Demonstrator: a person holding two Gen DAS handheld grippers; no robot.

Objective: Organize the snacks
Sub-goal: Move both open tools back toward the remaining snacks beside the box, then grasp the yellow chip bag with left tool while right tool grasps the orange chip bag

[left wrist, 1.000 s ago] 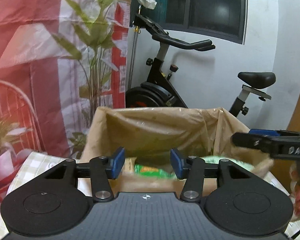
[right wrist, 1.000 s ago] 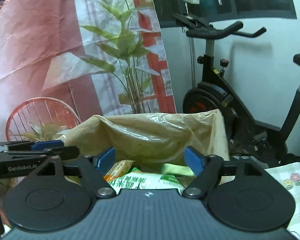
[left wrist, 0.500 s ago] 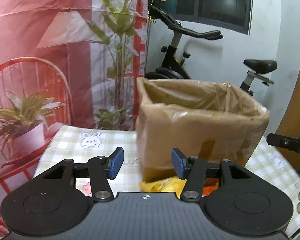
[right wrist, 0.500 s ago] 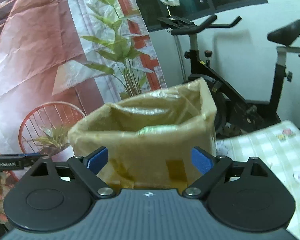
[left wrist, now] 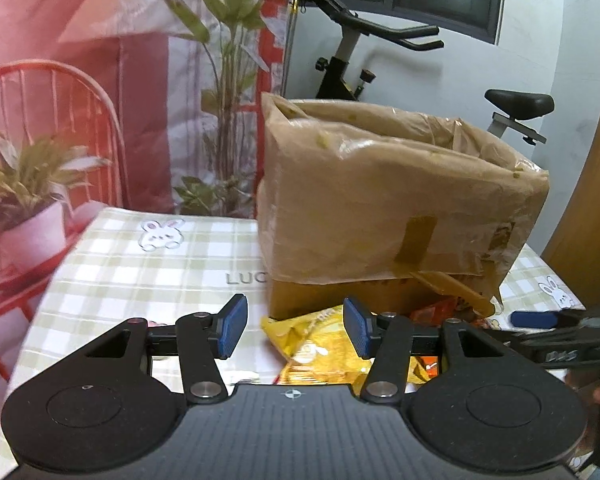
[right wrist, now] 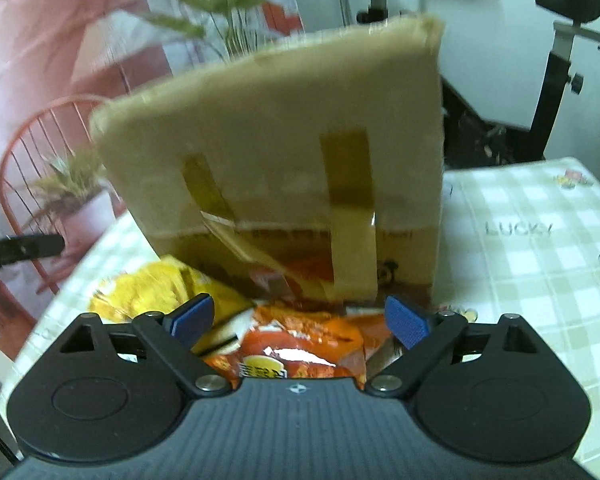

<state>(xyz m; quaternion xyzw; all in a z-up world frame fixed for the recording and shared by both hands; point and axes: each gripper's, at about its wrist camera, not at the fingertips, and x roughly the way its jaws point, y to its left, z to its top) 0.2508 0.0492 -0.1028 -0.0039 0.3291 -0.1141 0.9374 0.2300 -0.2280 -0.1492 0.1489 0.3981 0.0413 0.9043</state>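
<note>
Hovering low, both grippers hang spread and empty, seemingly lined up for a pick: the left gripper [left wrist: 292, 332] has the yellow bag [left wrist: 320, 344] just ahead between its fingers, and the right gripper [right wrist: 298, 320] has the orange bag [right wrist: 296, 344] likewise. Beyond both stands the lined box [left wrist: 380, 208] on the table [left wrist: 140, 264]; its contents are hidden.

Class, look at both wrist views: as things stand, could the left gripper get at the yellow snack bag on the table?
Probably yes: the left gripper is open, and the yellow snack bag lies uncovered just ahead.
</note>
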